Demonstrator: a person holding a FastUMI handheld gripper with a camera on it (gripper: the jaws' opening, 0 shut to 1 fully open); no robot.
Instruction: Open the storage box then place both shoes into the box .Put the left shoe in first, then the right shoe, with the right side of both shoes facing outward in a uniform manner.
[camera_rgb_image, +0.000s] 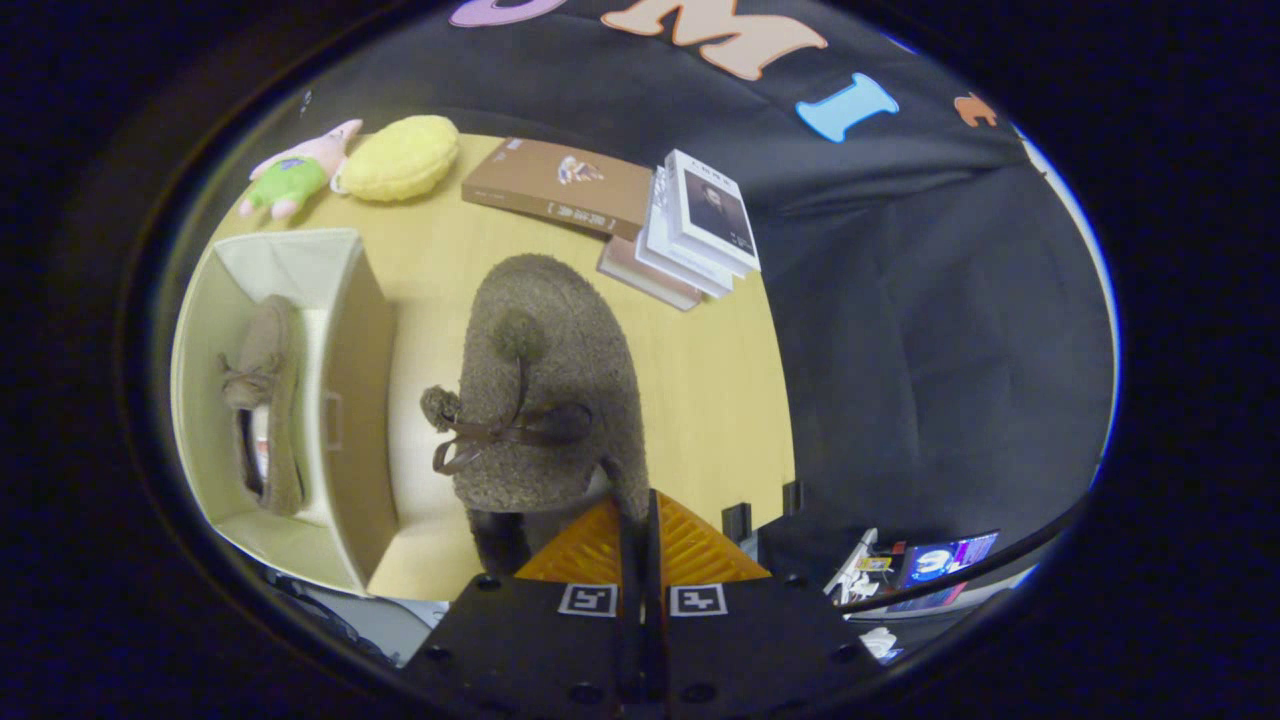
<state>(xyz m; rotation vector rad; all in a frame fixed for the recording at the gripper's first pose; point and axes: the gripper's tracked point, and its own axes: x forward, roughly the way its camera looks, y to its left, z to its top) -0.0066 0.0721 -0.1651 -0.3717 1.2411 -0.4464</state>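
Lighting's pretty even and soft, coming from overhead. The pale wooden table (700, 400) beyond the fingers is bright, no harsh glare. The fuzzy brown slipper (545, 380) pinched between the closed gripper (640, 530) casts a soft shadow just under its heel. Heavy fisheye bend: the cream fabric storage box (350, 400) curves noticeably. The fingers are slightly blurry up close, and the black cloth wall (950, 350) swallows detail.

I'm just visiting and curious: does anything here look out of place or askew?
Nothing looks spilled or damaged. One shoe lies on its side in the open box; the gripper, fingers shut on the other shoe's rim, holds it above the table.
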